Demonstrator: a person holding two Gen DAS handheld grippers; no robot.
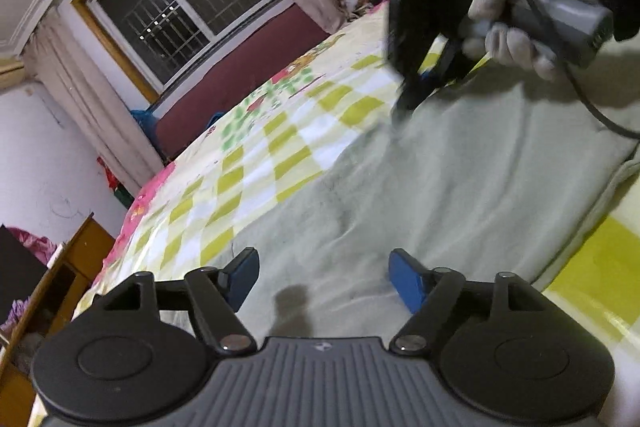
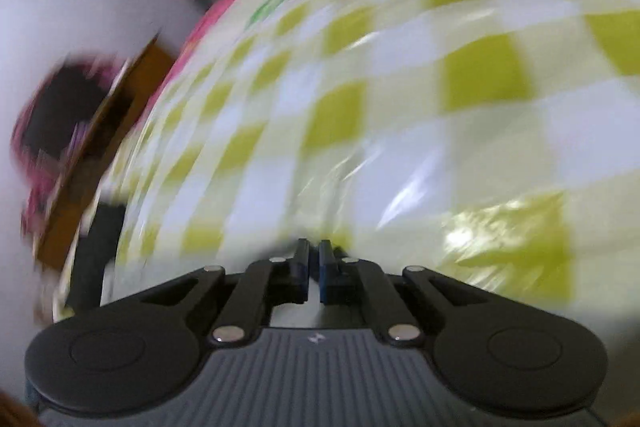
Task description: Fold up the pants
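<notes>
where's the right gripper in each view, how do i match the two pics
Left wrist view: the right gripper is at upper right, held by a white-gloved hand, its tips down at the far edge of the pale green pants.
Right wrist view: the right gripper is at bottom centre, fingers nearly together.
Shared landmark: the yellow-green checked bedspread.

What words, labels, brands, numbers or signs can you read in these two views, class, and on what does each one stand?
No readable text in either view.
A small pale emblem sits on the ribbed body of the left gripper: a logo shape, no letters.
The same emblem sits on the right gripper: also no letters.
The bedsheet bears checks and flower prints, no words.
The pants show no label.
The right wrist view is motion-blurred, so any small print there could not be read.
</notes>
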